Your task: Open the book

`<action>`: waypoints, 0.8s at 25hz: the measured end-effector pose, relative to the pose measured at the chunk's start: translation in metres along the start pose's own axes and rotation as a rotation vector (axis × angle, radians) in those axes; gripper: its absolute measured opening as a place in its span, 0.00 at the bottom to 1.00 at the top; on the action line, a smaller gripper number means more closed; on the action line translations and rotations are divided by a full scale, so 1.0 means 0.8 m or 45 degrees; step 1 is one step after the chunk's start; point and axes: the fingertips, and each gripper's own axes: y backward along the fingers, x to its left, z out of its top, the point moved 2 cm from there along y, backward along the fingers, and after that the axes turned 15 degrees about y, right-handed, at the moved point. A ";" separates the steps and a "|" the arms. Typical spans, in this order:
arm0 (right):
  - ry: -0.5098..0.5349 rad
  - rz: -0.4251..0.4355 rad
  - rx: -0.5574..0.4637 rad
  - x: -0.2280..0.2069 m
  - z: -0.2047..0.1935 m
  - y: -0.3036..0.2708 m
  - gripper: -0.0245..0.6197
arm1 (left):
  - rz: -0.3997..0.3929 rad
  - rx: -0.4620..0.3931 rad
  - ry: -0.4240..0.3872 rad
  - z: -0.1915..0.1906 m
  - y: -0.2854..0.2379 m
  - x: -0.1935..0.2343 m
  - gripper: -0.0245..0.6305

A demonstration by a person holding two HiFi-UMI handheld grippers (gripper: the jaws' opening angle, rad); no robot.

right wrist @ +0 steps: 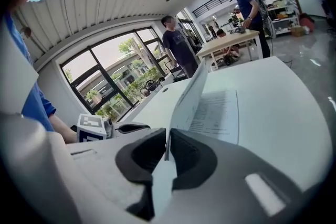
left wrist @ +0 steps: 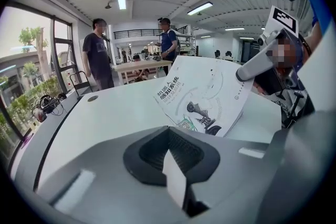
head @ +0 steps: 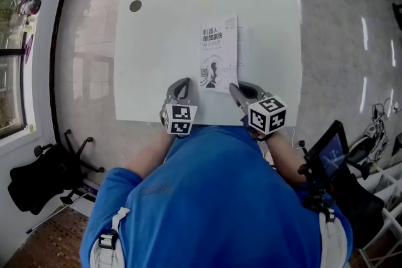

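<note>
A thin white paperback [head: 218,53] lies on the white table [head: 157,59], right of the middle. My right gripper [head: 233,88] is at its near right corner, shut on the front cover. In the right gripper view the cover [right wrist: 191,94] stands on edge between the pads [right wrist: 178,152], and a printed page [right wrist: 216,110] lies flat beneath it. The left gripper view shows the cover [left wrist: 205,94] tilted up, with the right gripper [left wrist: 253,64] at its raised edge. My left gripper [head: 183,86] hovers just left of the book's near end. Its jaws [left wrist: 169,131] are shut on nothing.
A round grommet hole [head: 135,6] sits at the table's far left corner. The near table edge [head: 207,122] runs right under both grippers. Two people [left wrist: 98,52] stand beyond the table by another table. A black chair [head: 44,179] is on the floor at left and a device on a stand [head: 330,157] at right.
</note>
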 end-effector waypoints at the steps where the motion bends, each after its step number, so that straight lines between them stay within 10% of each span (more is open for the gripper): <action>1: 0.015 0.004 -0.008 0.005 0.005 -0.001 0.08 | 0.004 -0.013 0.003 0.003 0.004 0.003 0.04; 20: 0.235 0.066 -0.088 0.127 0.078 -0.058 0.08 | 0.068 -0.143 0.111 0.003 0.099 0.093 0.04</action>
